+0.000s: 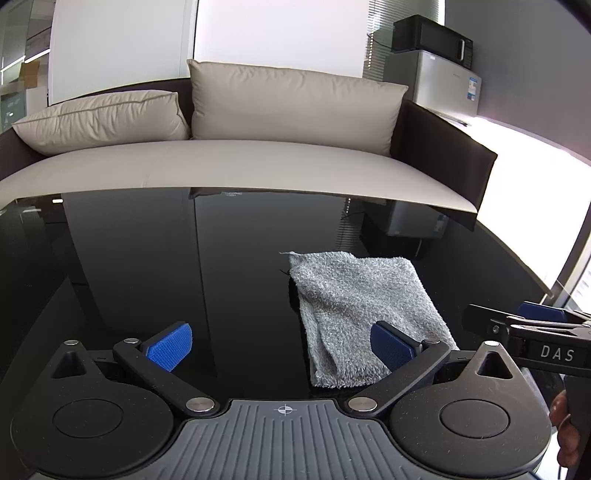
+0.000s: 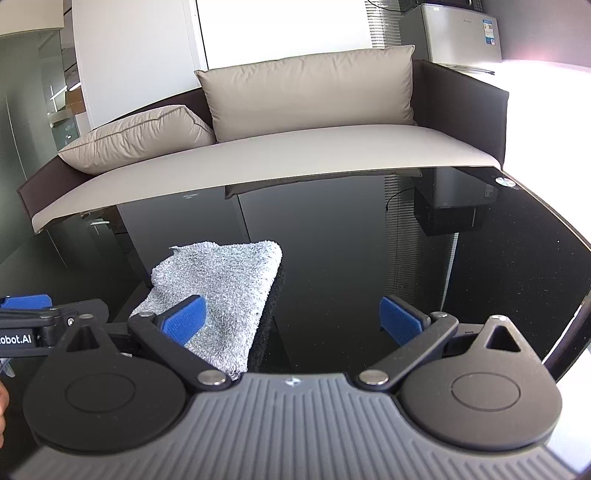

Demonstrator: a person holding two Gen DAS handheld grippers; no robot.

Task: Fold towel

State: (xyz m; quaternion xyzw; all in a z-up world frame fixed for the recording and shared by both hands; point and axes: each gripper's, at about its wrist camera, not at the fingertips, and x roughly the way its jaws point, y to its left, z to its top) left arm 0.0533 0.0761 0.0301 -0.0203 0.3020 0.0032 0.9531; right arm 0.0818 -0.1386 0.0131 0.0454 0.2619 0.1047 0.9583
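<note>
One grey towel (image 1: 364, 317) lies folded on the black glass table (image 1: 147, 266), and two grippers hang over the near edge. The towel is a thick oblong packet; its long axis runs from the near edge away toward the sofa (image 1: 240, 166), slightly slanted, with a loose thread at its far left corner. The left gripper (image 1: 280, 347) stands with its jaws spread wide and nothing between them, its right pad in front of the towel's near end. The right gripper (image 2: 291, 325) is likewise spread and empty, the towel behind its left finger. Two beige cushions (image 1: 291, 103) rest on the sofa behind the table. One small fridge (image 1: 447, 85) with a black microwave (image 1: 432, 35) on top stands to the right. The glass beside the towel carries only reflections.
</note>
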